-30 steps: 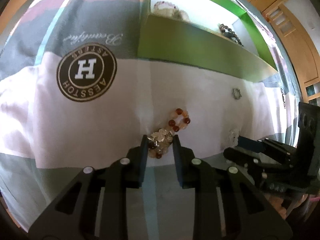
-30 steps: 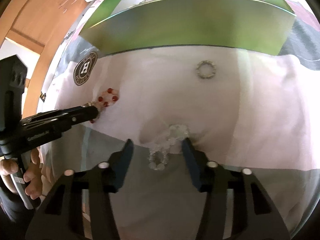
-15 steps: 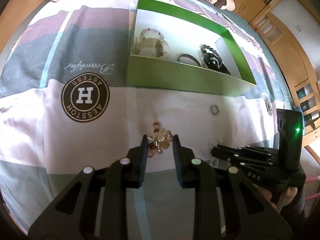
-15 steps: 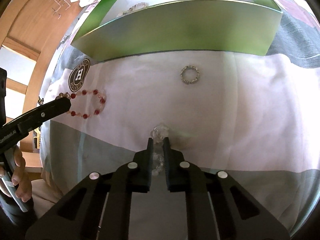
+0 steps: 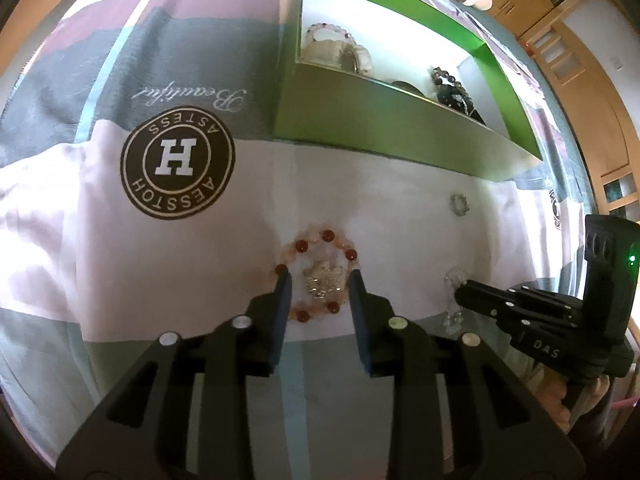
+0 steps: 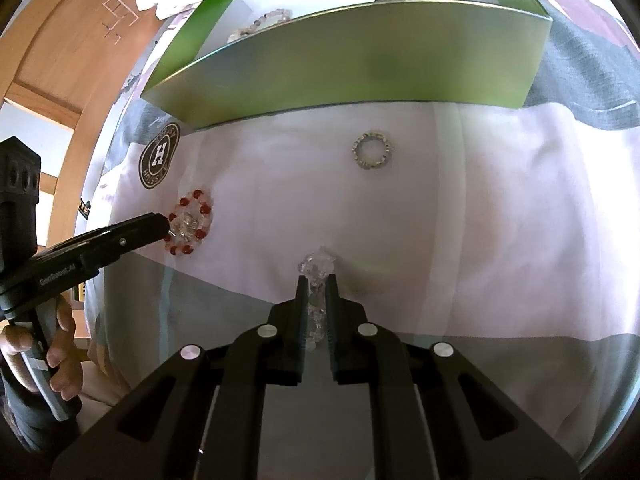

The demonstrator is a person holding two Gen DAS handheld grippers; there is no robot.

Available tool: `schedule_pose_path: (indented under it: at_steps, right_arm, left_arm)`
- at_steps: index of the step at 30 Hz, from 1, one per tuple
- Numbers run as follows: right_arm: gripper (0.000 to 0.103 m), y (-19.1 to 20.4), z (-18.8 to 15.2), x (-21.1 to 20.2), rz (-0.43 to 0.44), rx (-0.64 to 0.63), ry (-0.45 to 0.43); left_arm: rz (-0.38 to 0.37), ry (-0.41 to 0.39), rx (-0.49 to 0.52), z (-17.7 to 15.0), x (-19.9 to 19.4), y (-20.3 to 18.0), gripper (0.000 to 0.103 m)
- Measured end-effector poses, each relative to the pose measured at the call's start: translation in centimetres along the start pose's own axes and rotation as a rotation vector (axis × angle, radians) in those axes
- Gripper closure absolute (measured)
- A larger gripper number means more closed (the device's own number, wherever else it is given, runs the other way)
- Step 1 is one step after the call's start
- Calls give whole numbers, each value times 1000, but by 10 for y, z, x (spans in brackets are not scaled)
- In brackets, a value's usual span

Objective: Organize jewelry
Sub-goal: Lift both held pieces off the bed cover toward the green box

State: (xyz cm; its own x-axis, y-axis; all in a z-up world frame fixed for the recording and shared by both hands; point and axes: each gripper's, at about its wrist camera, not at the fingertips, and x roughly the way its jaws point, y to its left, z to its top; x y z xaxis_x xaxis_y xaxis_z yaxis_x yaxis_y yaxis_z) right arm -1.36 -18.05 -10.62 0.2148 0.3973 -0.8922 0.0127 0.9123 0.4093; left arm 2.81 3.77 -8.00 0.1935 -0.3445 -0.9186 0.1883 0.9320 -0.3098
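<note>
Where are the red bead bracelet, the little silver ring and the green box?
red bead bracelet (image 5: pixel 328 235): left wrist view, on a dark red bead at its top.
silver ring (image 6: pixel 373 154): right wrist view, on its lower left band.
green box (image 6: pixel 360 64): right wrist view, on its near outer wall.

"AESSTOH" badge (image 5: pixel 178 167) and "Beautiful" script (image 5: pixel 188 97) on bedsheet (image 5: pixel 120 280), "DAS" on right claw (image 5: pixel 460 296)

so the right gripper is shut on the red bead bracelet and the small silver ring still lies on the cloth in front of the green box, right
Not quite. The right gripper is shut on the clear crystal bracelet, not the red one; the right wrist view shows it. The red bead bracelet lies at the left gripper. The silver ring does lie before the green box.
</note>
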Motion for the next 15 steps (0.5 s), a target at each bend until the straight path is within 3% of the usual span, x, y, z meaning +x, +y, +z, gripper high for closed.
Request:
schedule_pose_path:
  at_steps: [7,11,15]
  right_arm:
    - [93,-1,0,1,3,2,8]
    - [93,-1,0,2,-2,-3,7]
    - [93,-1,0,0,-5,-6,2]
  left_arm:
    - [15,22,35,0,12,-11,75]
    - [100,31,61,1,23,-18,83]
    - [152,-39,110,1,8,-31,83]
